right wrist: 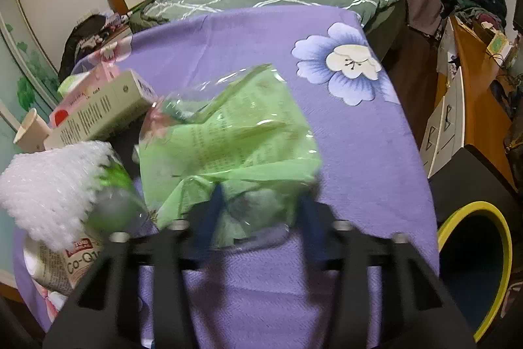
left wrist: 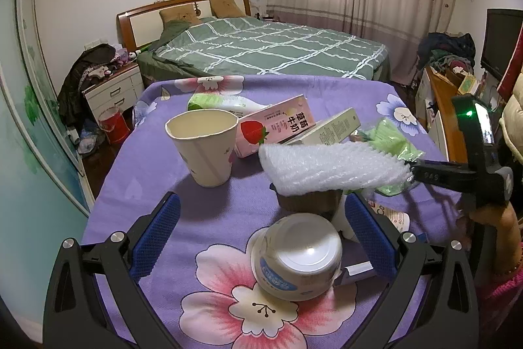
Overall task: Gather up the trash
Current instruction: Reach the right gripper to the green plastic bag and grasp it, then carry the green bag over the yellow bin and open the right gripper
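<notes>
L wrist view shows the whole pile on the purple floral cloth (left wrist: 157, 172): 1 paper cup (left wrist: 204, 149) upright, 1 pink strawberry milk carton (left wrist: 274, 126) lying flat w/ Chinese print and a strawberry picture, 1 cream box (left wrist: 330, 130) just beside it, 1 green-white bottle (left wrist: 222, 103) lying behind the cup, and 1 white tub (left wrist: 299, 257) tipped over, base toward the camera, blue label w/ lettering too warped to read. Left gripper (left wrist: 261, 231) has jaws wide apart, blue pads either side of the tub, touching nothing.

Only this view shows the right gripper (left wrist: 412, 169) from outside: its tip sits at the end of the white foam net (left wrist: 327, 169), w/ the green plastic wrapper (left wrist: 390, 146) bunched at the same spot. Cannot tell from here which one it grips.

R wrist view (blurry) settles part of that: right gripper (right wrist: 261, 205) has its jaws drawn in narrow on the green plastic wrapper (right wrist: 235, 139), clear film w/ fine print, not legible. Foam net (right wrist: 49, 192) hangs at left, touching the wrapper. Only this view shows 1 pack reading "Co-Q10" (right wrist: 75, 264) under the net, and 1 yellow-rimmed bin (right wrist: 474, 270) off the cloth edge (right wrist: 359, 133) at right. The cream box (right wrist: 98, 113) has small print, unreadable.

Bed (left wrist: 261, 48) w/ green check cover stands behind in both.
</notes>
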